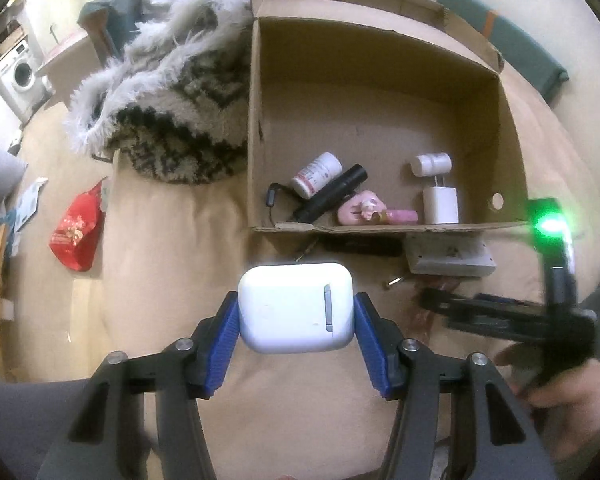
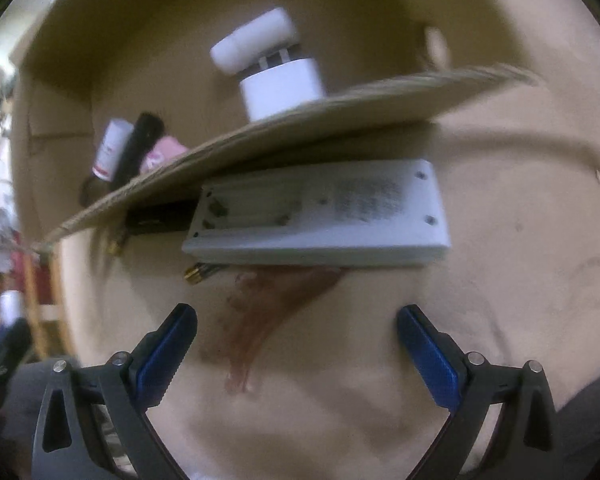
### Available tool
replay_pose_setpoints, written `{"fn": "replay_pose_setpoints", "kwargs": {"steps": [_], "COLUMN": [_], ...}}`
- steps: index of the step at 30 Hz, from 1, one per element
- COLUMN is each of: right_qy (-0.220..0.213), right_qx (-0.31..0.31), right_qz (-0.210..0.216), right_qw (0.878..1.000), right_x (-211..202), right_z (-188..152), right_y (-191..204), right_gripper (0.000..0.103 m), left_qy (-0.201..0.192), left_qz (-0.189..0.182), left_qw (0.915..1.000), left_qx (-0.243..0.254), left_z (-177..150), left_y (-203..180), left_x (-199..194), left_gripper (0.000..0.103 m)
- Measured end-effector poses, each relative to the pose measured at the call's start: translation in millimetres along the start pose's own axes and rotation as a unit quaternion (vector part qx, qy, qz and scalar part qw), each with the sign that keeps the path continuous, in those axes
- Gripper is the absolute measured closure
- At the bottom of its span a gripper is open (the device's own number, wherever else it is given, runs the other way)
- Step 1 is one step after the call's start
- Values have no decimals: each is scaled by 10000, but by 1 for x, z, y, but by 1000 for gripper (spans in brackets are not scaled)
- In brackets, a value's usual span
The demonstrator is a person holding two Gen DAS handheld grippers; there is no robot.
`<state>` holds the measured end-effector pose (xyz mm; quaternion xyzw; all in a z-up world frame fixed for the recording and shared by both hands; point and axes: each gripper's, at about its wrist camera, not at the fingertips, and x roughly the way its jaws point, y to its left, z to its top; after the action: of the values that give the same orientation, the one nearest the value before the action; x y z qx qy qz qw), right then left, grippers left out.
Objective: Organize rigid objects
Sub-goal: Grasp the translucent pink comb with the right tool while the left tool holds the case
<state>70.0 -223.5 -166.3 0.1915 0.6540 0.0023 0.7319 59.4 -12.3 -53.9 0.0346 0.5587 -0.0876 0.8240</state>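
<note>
Left gripper (image 1: 296, 316) clamped a white earbud case (image 1: 296, 307) between half-closed jaws, short of the cardboard box (image 1: 380, 92) ahead.
Right gripper (image 2: 297, 320) stood wide open and empty; the grey flat device (image 2: 320, 216) lay beyond its jaws, partly under the box's flap. The smooth case could slip; the flap could snag a reach.

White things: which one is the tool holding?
The white rounded earbud case, pinched between the left tool's blue pads outside the brown cardboard box; the other white things lie free.
</note>
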Motion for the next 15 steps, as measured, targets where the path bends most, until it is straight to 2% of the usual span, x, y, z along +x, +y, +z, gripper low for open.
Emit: {"fn": "replay_pose_setpoints", "kwargs": {"steps": [3, 6, 9, 11, 13, 14, 15], "right_qy": [-120, -259, -400, -442, -482, -502, -515], "right_qx": [-318, -737, -910, -1082, -1258, -1305, -1343], "right_qz": [-675, -1355, -1508, -1492, -1491, -1461, -1401], "right_qw": [9971, 9877, 9836, 9819, 9796, 9793, 9796], "right_x": [13, 26, 28, 26, 22, 21, 19], "right_z": [-1, -8, -12, -15, -20, -21, -23], "right_y": [22, 43, 51, 57, 62, 63, 63], "right_gripper": [0, 0, 3, 16, 37, 42, 55], "left_qy": [29, 41, 25, 15, 6, 12, 35], "left_qz": [-63, -158, -264, -299, -257, -220, -193], "left_qw": [10000, 9999, 9996, 9995, 9997, 9998, 9998], "left_qx": [14, -11, -32, -18, 11, 21, 9], "left_z": [-3, -5, -6, -6, -5, -4, -4], "left_y": [0, 2, 2, 0, -3, -3, -3], "left_x": [0, -3, -7, -8, -8, -6, -5], "left_gripper": [51, 51, 51, 51, 51, 51, 51]}}
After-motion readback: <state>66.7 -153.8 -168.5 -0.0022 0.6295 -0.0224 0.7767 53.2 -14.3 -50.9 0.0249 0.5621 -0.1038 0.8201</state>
